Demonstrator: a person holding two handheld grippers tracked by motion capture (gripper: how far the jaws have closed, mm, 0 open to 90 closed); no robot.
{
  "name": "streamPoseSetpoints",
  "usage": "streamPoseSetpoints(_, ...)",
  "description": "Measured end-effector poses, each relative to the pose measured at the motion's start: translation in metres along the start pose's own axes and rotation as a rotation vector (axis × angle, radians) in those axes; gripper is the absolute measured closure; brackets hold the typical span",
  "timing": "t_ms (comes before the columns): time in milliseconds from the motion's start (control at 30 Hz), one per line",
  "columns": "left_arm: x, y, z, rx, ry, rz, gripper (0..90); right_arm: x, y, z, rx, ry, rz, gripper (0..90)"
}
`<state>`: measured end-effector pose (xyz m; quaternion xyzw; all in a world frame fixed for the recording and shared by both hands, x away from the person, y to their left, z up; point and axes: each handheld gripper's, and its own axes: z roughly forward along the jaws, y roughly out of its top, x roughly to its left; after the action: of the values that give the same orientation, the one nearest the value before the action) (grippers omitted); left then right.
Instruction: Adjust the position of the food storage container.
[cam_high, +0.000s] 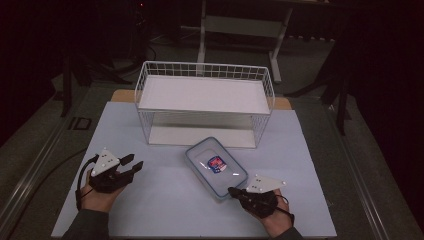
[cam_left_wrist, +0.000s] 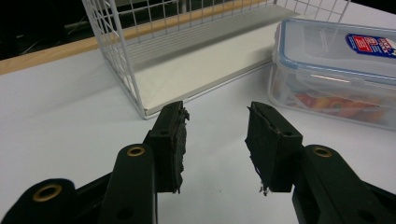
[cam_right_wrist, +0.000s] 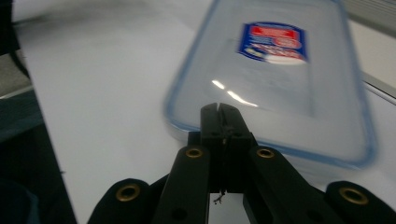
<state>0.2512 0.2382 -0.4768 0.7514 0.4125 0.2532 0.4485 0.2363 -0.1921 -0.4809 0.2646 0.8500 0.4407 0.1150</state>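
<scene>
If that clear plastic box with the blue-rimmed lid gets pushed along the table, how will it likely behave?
The plastic box looks rigid, so it should hold its shape. It is low and flat-bottomed, so it will probably slide rather than tip. Its glossy lid may be slippery for the shut right hand-held gripper. Some contents show inside, so it is likely not empty-light.
</scene>
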Motion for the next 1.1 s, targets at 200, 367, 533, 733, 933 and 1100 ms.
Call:
streamPoseSetpoints(200, 0.0, 0.0, 0.0, -0.004, -0.001, 0.003, 56.4, 0.019, 0.006, 0.011, -0.006, 0.031, -0.035, 89.6)
streamPoseSetpoints(367, 0.0, 0.0, 0.0, -0.003, -0.002, 0.005, 56.0, 0.027, 0.009, 0.02, 0.006, 0.054, -0.059, 89.6)
streamPoseSetpoints(533, -0.001, 0.001, 0.0, -0.002, -0.001, 0.01, 55.8, 0.034, 0.01, 0.028, 0.042, 0.037, -0.094, 89.7)
streamPoseSetpoints(733, -0.001, 0.001, -0.002, -0.008, 0.002, 0.015, 55.8, 0.033, 0.008, 0.028, 0.083, 0.011, -0.108, 89.9)
streamPoseSetpoints(933, -0.002, 0.002, -0.001, -0.005, -0.003, 0.02, 55.8, 0.022, 0.005, 0.019, 0.1, -0.022, -0.068, 89.9)
streamPoseSetpoints(1100, -0.003, 0.002, 0.0, -0.001, -0.008, 0.026, 55.8, 0.008, 0.001, 0.008, 0.115, -0.065, -0.026, 89.9)
